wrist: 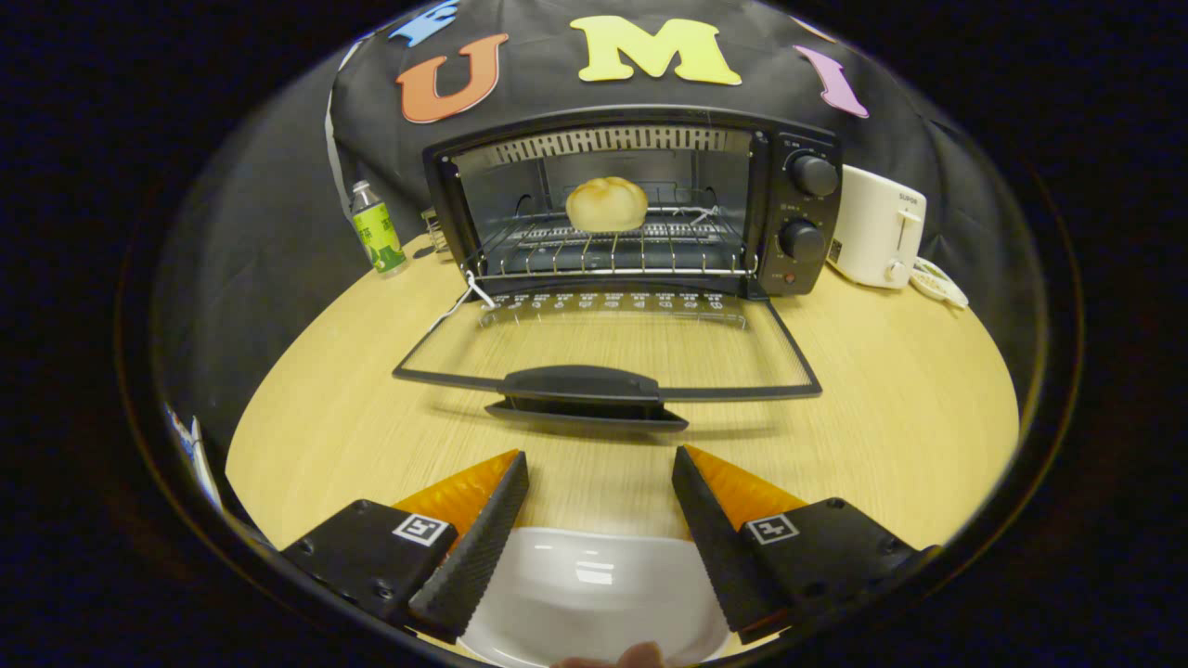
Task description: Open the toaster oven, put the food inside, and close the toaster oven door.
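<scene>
White plate (594, 594) lies empty at the table's (882, 390) near edge, beneath the gripper (600, 464), whose fingers stand spread apart, holding nothing. Beyond them the toaster oven (640, 199) sits near the far edge, its glass door (603, 348) folded flat down toward the fingers. Inside, a round, pale golden bun (606, 204) rests on the wire rack (613, 249). A bottle (376, 229) stands to its left, a white toaster (877, 227) to its right.

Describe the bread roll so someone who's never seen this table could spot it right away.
Find the black toaster oven at the back of the wooden table, its glass door folded down flat. Well beyond the open, empty claw, the bread roll sits on the wire rack inside: the only round, golden thing there.
</scene>
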Motion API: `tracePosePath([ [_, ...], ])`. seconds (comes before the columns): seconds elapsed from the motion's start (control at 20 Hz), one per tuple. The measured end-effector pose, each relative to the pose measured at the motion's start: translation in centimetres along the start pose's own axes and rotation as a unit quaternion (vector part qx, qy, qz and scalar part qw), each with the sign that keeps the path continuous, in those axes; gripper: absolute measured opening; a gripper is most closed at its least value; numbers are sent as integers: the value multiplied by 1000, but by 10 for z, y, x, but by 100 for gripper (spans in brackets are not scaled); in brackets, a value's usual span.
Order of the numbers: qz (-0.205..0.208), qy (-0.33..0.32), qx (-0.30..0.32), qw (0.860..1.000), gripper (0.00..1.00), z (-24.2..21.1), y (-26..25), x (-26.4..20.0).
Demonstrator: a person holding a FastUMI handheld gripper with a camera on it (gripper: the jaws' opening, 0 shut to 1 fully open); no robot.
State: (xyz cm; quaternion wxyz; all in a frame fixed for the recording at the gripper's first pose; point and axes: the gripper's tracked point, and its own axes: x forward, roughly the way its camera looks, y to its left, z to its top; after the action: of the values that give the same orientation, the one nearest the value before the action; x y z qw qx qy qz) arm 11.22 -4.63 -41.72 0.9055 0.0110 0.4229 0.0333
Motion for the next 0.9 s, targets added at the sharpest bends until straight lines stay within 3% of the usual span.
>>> tracePosePath([
  [0.2,-20,10,-4,1000,100,3,-2,5],
  [0.45,-43,-43,-34,998,100,27,-4,-6],
  [0.75,-21,-106,-4,994,100,67,1,-29],
  [0.9,-19,-148,4,989,100,119,0,-37],
])
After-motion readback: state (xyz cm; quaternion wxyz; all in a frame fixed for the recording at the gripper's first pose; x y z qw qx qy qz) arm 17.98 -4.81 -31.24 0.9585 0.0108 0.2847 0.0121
